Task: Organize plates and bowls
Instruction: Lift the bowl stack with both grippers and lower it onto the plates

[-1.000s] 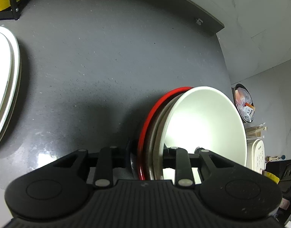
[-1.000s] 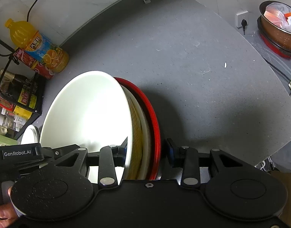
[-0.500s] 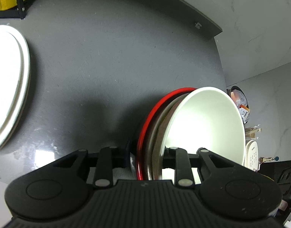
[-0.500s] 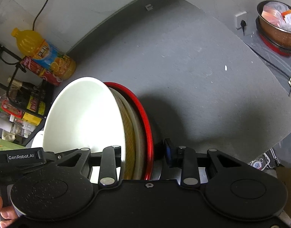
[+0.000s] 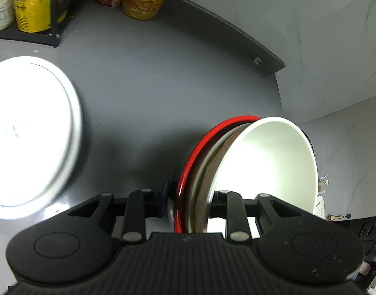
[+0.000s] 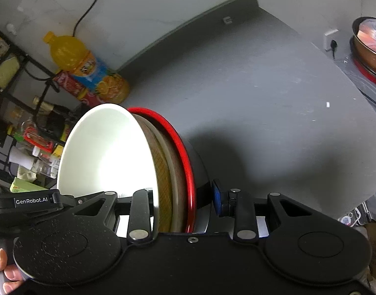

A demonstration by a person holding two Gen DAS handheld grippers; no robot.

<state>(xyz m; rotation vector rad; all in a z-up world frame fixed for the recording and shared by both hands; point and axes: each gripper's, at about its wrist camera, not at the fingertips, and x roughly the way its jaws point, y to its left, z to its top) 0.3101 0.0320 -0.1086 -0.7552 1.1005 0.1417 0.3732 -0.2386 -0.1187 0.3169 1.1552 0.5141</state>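
A nested stack of bowls [image 5: 200,184] is clamped at its rim from two sides. It holds a white bowl [image 5: 261,167] innermost, a brown one, and a black outer bowl with a red rim [image 5: 188,169]. My left gripper [image 5: 190,204] is shut on the stack's rim. On the opposite rim, my right gripper [image 6: 184,204] is shut on the same stack [image 6: 173,177], whose white bowl [image 6: 107,152] faces left. The stack hangs above the dark grey counter [image 6: 261,93]. White plates [image 5: 28,135] lie stacked on the counter to the left.
An orange juice bottle [image 6: 89,71] and a red can [image 6: 70,86] stand by the back wall beside a black rack of jars [image 5: 28,12]. A copper pan [image 6: 369,44] sits far right near a wall socket [image 6: 331,43]. A hand [image 6: 1,265] holds the left gripper's body [image 6: 33,201].
Both grippers have carried the bowl stack left and toward the back wall. The white plates, the rack and the juice bottle have come closer and further into view.
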